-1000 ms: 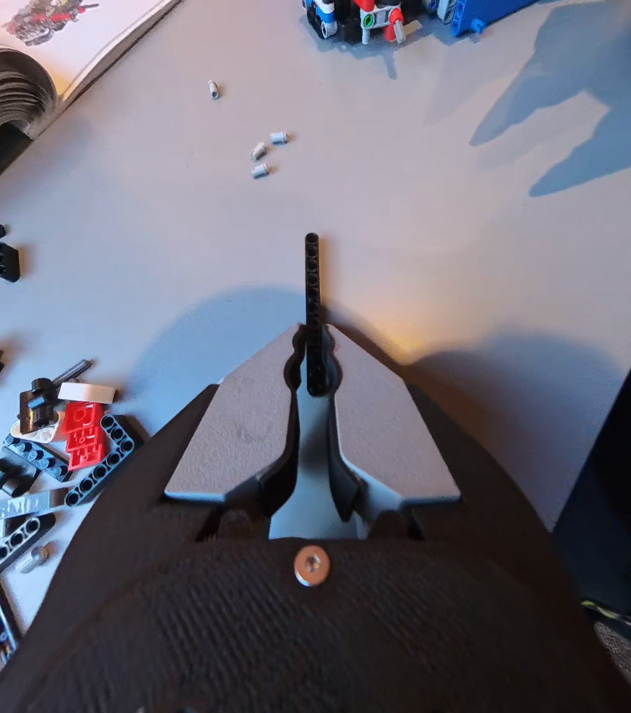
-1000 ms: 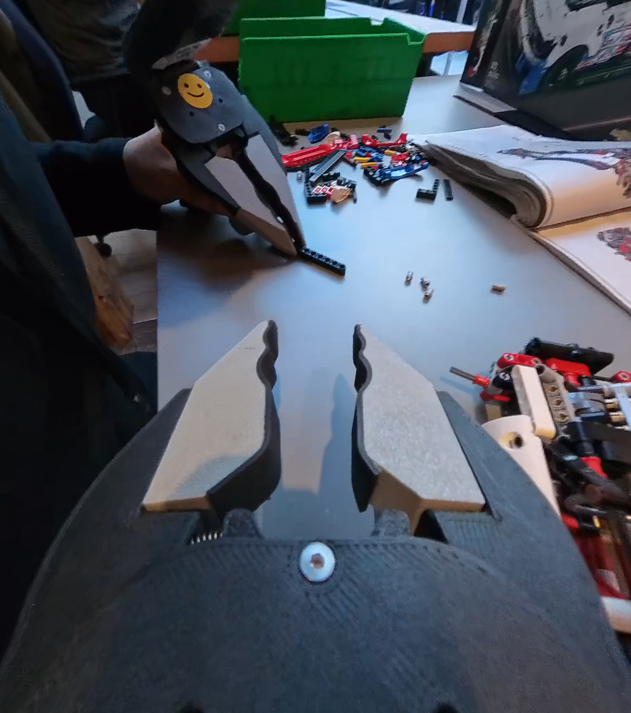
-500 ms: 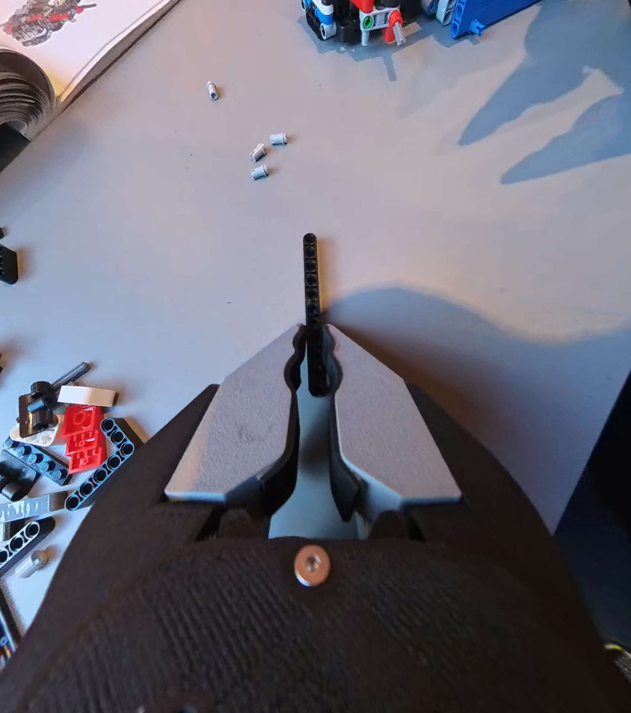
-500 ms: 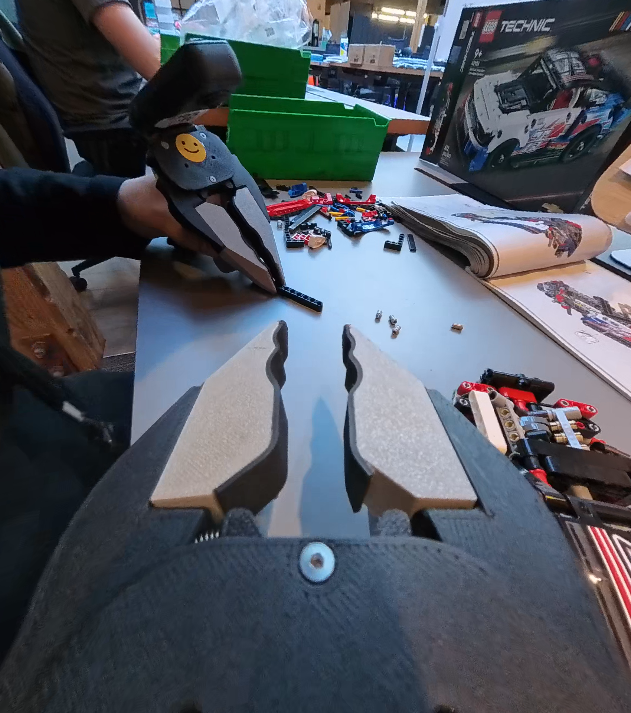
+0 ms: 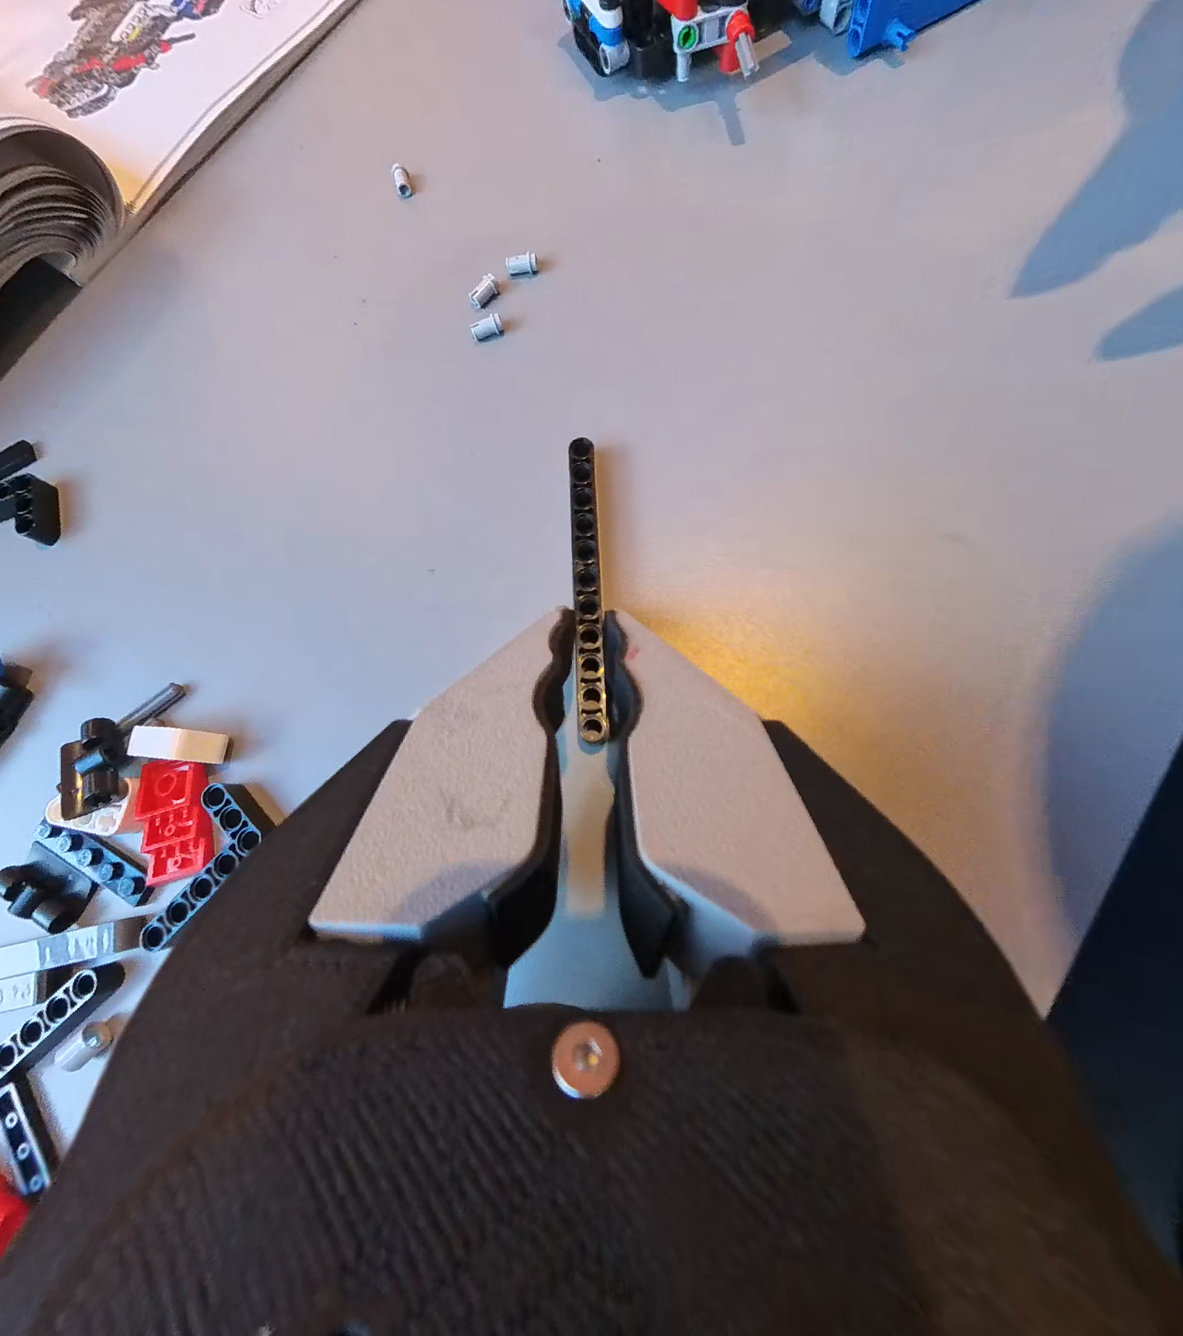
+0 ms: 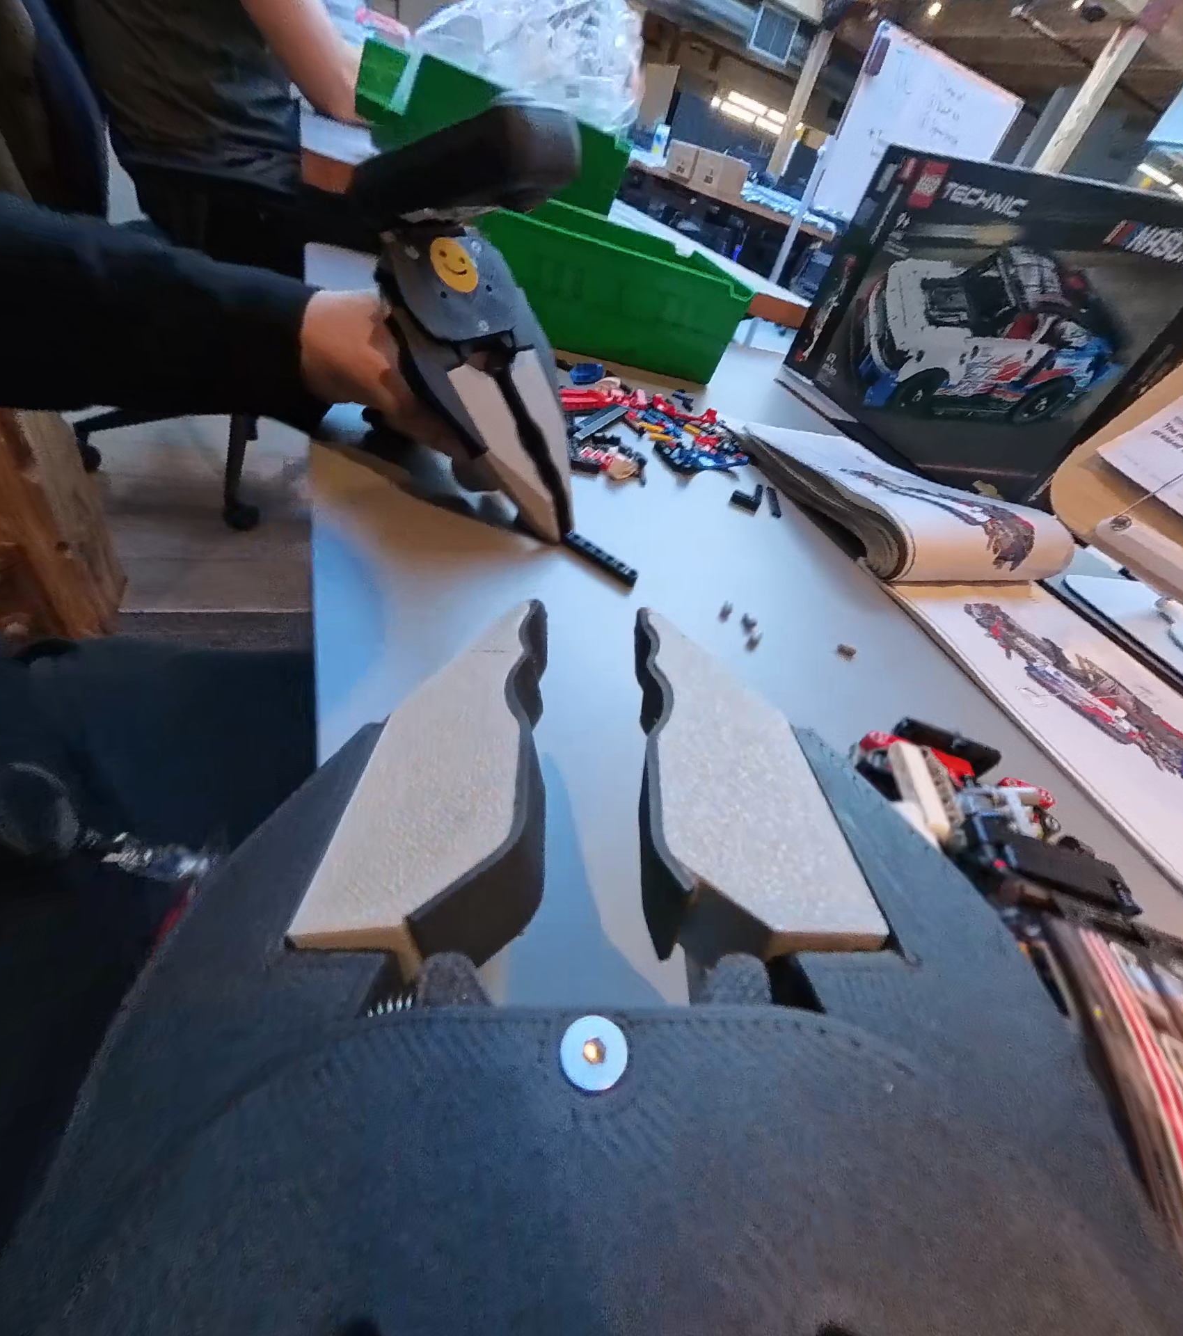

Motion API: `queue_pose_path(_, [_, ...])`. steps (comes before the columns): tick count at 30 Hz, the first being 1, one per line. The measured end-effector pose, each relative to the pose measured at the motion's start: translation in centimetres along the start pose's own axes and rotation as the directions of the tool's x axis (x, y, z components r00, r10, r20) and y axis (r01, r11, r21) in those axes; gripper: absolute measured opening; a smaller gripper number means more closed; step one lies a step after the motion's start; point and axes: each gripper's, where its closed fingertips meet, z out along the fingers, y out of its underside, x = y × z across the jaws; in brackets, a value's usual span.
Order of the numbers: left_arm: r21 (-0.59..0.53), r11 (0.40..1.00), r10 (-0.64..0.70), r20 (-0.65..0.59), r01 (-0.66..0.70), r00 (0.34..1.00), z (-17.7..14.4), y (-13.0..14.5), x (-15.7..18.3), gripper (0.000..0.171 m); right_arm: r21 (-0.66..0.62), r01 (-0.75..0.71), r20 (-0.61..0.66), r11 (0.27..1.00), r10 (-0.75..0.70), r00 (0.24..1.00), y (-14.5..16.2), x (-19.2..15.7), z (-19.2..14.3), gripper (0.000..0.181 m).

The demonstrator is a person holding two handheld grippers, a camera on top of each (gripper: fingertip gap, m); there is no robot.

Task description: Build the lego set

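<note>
1. Left wrist view, far left: loose parts pile (image 5: 104, 853) on the grey counter (image 5: 863, 434), lower left of the frame. It holds red, black, blue and white pieces.
2. Upper left: open instruction booklet (image 5: 32, 144), pages fanned. Below it a black L-shaped beam (image 5: 3, 499) lies alone.
3. Centre: left tongs (image 5: 590, 629) clamped on a long black holed beam (image 5: 583, 520). The near end sits between the tips; the far end points up the frame. The right wrist view shows the beam low on the counter; contact is unclear.
4. Upper centre: three small grey pins (image 5: 498, 296) in a cluster, a fourth grey pin (image 5: 401, 180) apart above them.
5. Top edge: partly built model (image 5: 675, 36), blue, red, white and black, well apart from the beam.
6. Right wrist view, left: a hand (image 6: 350, 361) in a dark sleeve holds the left tongs (image 6: 552, 528), tips down at the counter (image 6: 429, 614), the black beam (image 6: 599, 557) sticking out to the right.
7. Centre: right tongs (image 6: 588, 636) open, nothing between them, above bare counter.
8. Upper centre: green bins (image 6: 610, 289), more loose parts (image 6: 646, 434) in front.
9. Right: the booklet (image 6: 936, 520), the set's box (image 6: 1008, 311) standing behind it.
10. Lower right: the model (image 6: 993, 817) just beside the right tongs, blurred.
</note>
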Motion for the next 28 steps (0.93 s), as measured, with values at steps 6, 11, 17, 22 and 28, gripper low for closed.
queue_pose_path(6, [-0.002,0.999,-0.032,-0.02,0.032,0.999,0.0,0.0,-0.1,0.004,-0.04,0.005,-0.032,0.999,-0.006,0.999,1.0,-1.0,-4.4,0.016])
queue_pose_path(11, [-0.001,1.0,-0.007,0.003,0.007,1.0,0.0,0.0,-0.1,0.004,-0.018,-0.033,-0.06,0.999,0.032,0.998,1.0,0.0,-5.0,0.016])
queue_pose_path(17, [-0.002,1.0,0.0,0.022,0.0,1.0,0.0,0.0,-0.1,0.004,0.025,0.09,-0.112,0.996,-0.087,0.99,-0.1,-1.3,-4.5,0.01])
queue_pose_path(22, [-0.003,1.0,-0.02,0.016,0.02,1.0,0.1,0.0,-0.2,0.004,0.033,0.169,-0.083,0.985,-0.166,0.983,-0.5,-3.1,-4.1,0.006])
queue_pose_path(28, [-0.003,1.0,-0.011,0.023,0.012,1.0,0.0,0.0,-0.2,0.004,0.046,0.115,-0.063,0.992,-0.112,0.992,-0.5,-2.7,-4.2,0.006])
